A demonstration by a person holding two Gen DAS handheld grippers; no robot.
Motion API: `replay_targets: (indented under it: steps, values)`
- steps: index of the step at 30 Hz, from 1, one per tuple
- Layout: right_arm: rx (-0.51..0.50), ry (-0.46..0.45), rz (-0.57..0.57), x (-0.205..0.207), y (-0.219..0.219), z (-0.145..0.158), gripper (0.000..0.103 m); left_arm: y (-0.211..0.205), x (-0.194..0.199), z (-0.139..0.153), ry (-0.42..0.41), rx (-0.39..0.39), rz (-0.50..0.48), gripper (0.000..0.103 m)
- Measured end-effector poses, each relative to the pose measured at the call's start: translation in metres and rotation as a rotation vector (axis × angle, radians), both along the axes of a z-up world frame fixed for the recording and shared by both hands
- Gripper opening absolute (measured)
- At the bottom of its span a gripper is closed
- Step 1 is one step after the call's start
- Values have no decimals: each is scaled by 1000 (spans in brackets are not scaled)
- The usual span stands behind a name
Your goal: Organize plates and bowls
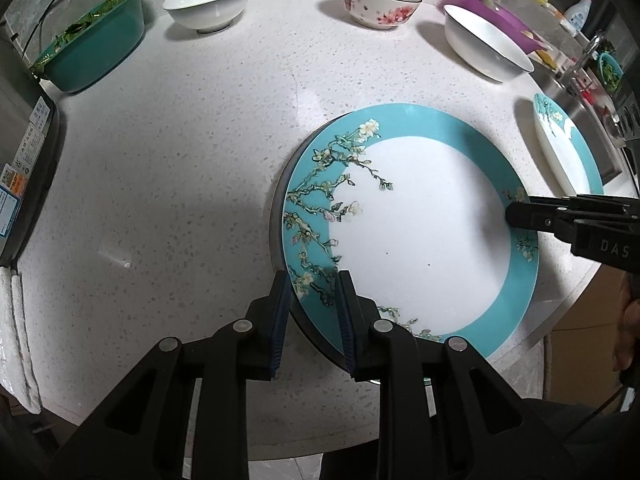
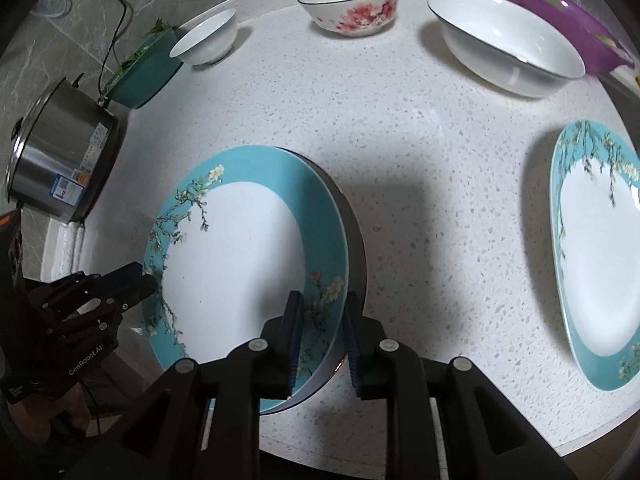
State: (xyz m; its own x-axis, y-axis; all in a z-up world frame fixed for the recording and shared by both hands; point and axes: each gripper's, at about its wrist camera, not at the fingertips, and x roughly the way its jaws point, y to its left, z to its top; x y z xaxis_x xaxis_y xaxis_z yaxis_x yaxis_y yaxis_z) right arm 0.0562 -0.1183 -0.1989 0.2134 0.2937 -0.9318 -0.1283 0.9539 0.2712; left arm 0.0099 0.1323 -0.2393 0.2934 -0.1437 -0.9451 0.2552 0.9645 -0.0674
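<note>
A round teal-rimmed plate with blossom branches (image 1: 420,236) (image 2: 236,256) is held above the white speckled counter by both grippers. My left gripper (image 1: 314,284) is shut on its near-left rim; it also shows in the right wrist view (image 2: 132,280). My right gripper (image 2: 322,306) is shut on its opposite rim and shows in the left wrist view (image 1: 516,214). A heart-shaped teal plate (image 2: 600,256) (image 1: 568,148) lies to the right. A small white bowl (image 1: 208,2) (image 2: 206,38), a pink-flowered bowl (image 1: 378,0) (image 2: 352,6) and a wide white bowl (image 1: 486,42) (image 2: 506,42) stand along the back.
A teal tub of greens (image 1: 96,44) (image 2: 146,64) stands at back left. A steel cooker (image 2: 60,152) sits at the left edge. A purple basin (image 1: 500,16) (image 2: 568,20) is behind the wide bowl. A sink with a tap (image 1: 584,80) lies at the right.
</note>
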Motion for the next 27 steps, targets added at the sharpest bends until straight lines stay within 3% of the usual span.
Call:
replay_targets:
  steps: [5,8,11,13,15,17,21,23,27]
  values:
    - [-135,-50,52,-3,20,3,37,0,-4,0,-25,7,0,23]
    - [-224,-90,104,-5,37,6,49,3,-4,1,-26,-2,16,23]
    - [-199,-97,110,-7,42,12,59,9,-7,7,-30,-8,48,24]
    - [-135,-105,84,-9,31,23,60,11,-8,21,-56,-26,71,37]
    - [0,-109,8,-10,2,39,64,6,-6,38,-88,-70,84,64]
    - [109,-133,-90,-10,-39,54,71,-8,0,60,-129,-115,70,68]
    - [192,-165,-255,-14,-124,73,71,-57,14,93,-153,-248,6,74]
    - [222,-180,-321,-17,-175,79,71,-90,23,98,-149,-282,-29,75]
    - [237,-192,-384,-26,-268,76,71,-165,41,85,-117,-270,-86,75]
